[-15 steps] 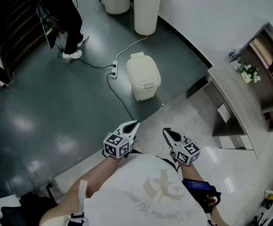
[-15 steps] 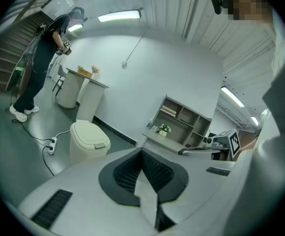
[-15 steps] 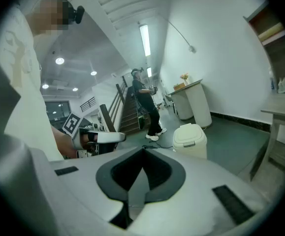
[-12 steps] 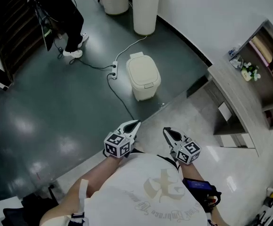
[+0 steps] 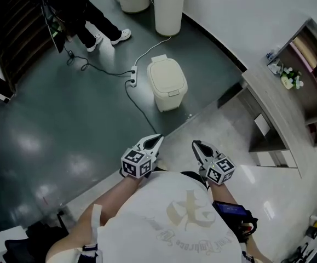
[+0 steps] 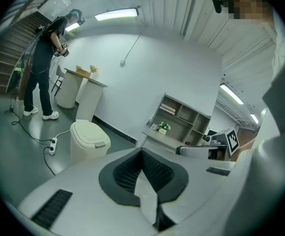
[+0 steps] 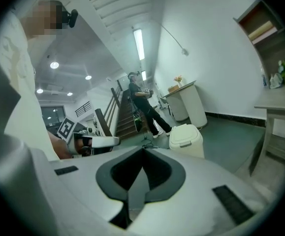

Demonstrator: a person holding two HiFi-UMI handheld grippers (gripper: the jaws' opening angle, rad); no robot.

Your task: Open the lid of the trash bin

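A cream trash bin with its lid down stands on the dark floor, well ahead of both grippers. It also shows in the left gripper view as the bin and in the right gripper view as the bin. My left gripper and right gripper are held close to the person's chest, side by side, far short of the bin. Both are shut with nothing between the jaws, as the left gripper and right gripper show in their own views.
A power strip with a cable lies just left of the bin. Two tall white bins stand behind it by the wall. A person stands at the back left near stairs. A grey desk with shelves runs along the right.
The person at the back has stepped to the right. The bin sits slightly lower in the head view. Both grippers remain shut, almost where they were.
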